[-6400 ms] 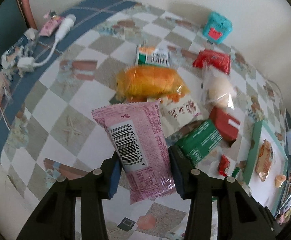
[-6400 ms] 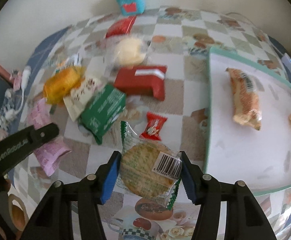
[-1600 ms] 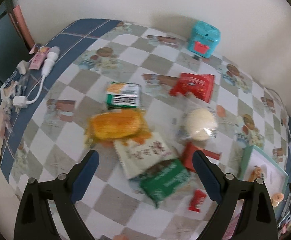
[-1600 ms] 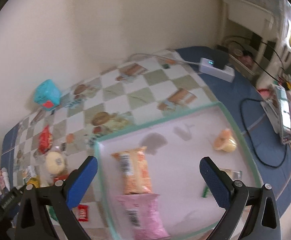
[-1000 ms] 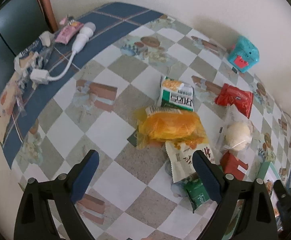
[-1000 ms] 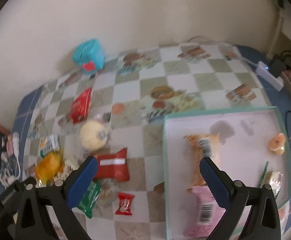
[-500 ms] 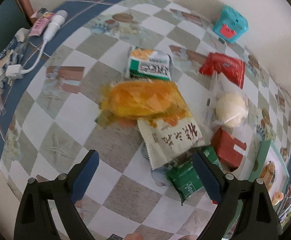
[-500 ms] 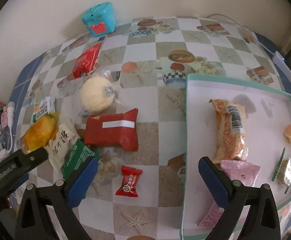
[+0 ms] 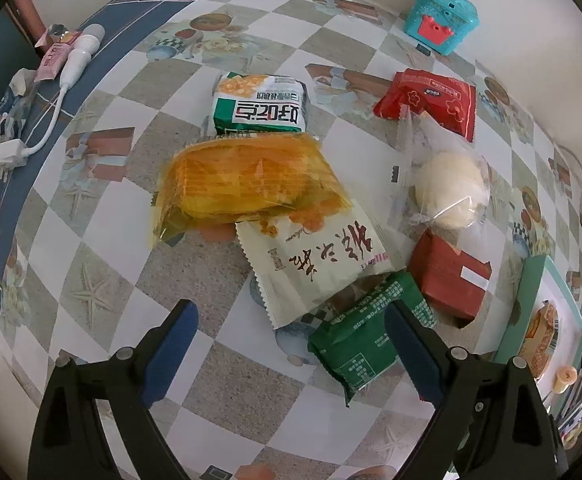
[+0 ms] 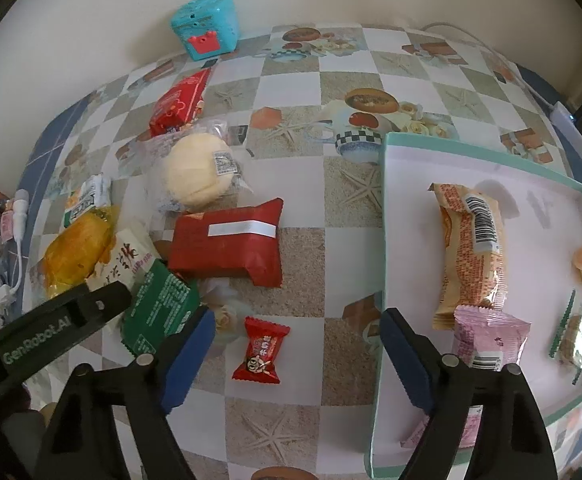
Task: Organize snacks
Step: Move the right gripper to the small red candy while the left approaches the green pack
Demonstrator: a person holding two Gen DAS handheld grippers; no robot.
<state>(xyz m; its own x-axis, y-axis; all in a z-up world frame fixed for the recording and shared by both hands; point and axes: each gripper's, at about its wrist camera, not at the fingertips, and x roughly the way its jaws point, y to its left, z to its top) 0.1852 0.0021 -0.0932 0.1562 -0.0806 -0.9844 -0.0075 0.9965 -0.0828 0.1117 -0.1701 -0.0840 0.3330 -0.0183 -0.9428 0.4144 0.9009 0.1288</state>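
Blue-padded jaws of the right gripper are hanging wide apart, having just been narrowing, with a small red candy lying loose on the cloth between them, touched by neither pad. Bare checkered cloth is lying around the candy, and the tray wall is running just beside the right pad. Inside the tray are resting an orange bar, a pink pack and 2 small pieces. The left gripper is also gaping, empty, over a cream pack and a green pack. "GenRobot.AI" is reading along the left gripper's arm. Farther off are lying a red box, a yellow bag, a wrapped bun and a teal box against the wall.
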